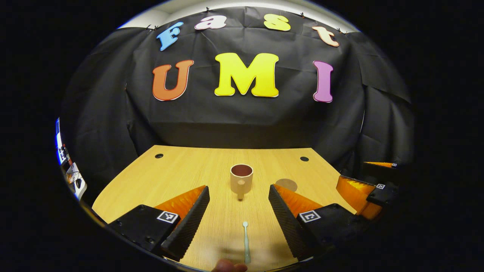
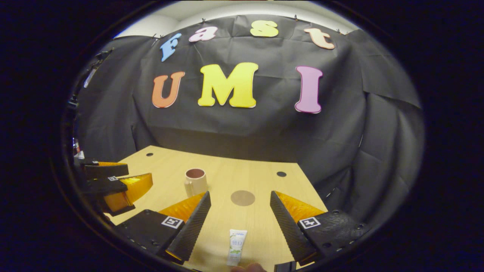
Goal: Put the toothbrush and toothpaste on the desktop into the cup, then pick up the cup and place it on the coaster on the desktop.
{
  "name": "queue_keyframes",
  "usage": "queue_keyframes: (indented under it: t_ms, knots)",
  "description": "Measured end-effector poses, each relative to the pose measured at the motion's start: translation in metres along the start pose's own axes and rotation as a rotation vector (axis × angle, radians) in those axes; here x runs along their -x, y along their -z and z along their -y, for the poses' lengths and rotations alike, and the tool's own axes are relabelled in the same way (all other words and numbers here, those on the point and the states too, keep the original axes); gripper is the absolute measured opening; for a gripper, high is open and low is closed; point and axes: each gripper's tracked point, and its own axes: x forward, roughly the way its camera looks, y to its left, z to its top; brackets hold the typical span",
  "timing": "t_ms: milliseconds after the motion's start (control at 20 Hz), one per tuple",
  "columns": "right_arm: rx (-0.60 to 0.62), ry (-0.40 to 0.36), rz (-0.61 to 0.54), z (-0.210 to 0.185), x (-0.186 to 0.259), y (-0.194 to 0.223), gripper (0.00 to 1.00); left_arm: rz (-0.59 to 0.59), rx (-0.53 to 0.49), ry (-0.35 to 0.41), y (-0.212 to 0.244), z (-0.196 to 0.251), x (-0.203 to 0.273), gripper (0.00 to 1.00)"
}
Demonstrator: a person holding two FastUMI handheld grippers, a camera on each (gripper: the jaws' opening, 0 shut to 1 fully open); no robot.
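Plainly, toothbrush lies before cup.

A light wood grain is being shown by the desktop. The cup is being seen as beige outside and reddish-brown inside. The round coaster is being seen as dull brown. The toothbrush is appearing pale mint-white, and the toothpaste white with green printing.

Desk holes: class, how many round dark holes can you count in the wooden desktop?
2. One hole sits near the desktop's far left corner, the other hole near its far right corner, both beyond the cup. The grippers could hide more nearer the camera.
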Motion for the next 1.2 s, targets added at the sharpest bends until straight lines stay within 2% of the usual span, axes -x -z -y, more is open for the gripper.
queue_keyframes:
  t_ms: [50, 250, 400, 650, 700, 750, 1050, 1200]
  knots:
    - [0.0, -0.007, -0.033, -0.001, -0.001, 0.011, 0.95, -0.007, -0.004, -0.002, 0.004, -0.002, -0.002, 1.0]
    - [-0.012, -0.013, -0.223, -0.002, -0.007, 0.062, 0.98, -0.033, -0.009, -0.008, 0.022, -0.006, -0.012, 1.0]
    - [-0.023, -0.008, -0.319, -0.001, -0.005, 0.087, 0.96, -0.084, -0.017, 0.0, 0.045, -0.005, -0.016, 1.0]
    - [-0.015, -0.007, -0.389, -0.004, -0.008, 0.115, 0.95, -0.249, -0.021, 0.016, 0.102, -0.002, -0.019, 1.0]
    - [-0.007, -0.008, -0.397, -0.005, -0.01, 0.118, 0.98, -0.278, -0.014, 0.02, 0.113, -0.001, -0.019, 1.0]
    - [-0.003, -0.009, -0.405, -0.006, -0.011, 0.122, 0.95, -0.306, -0.009, 0.023, 0.122, 0.001, -0.018, 1.0]
    - [0.016, -0.002, -0.459, -0.005, -0.019, 0.142, 0.95, -0.444, 0.007, 0.026, 0.167, 0.008, -0.022, 0.95]
    - [0.009, 0.007, -0.485, -0.002, -0.02, 0.15, 0.98, -0.503, 0.028, -0.002, 0.184, 0.005, -0.026, 0.86]
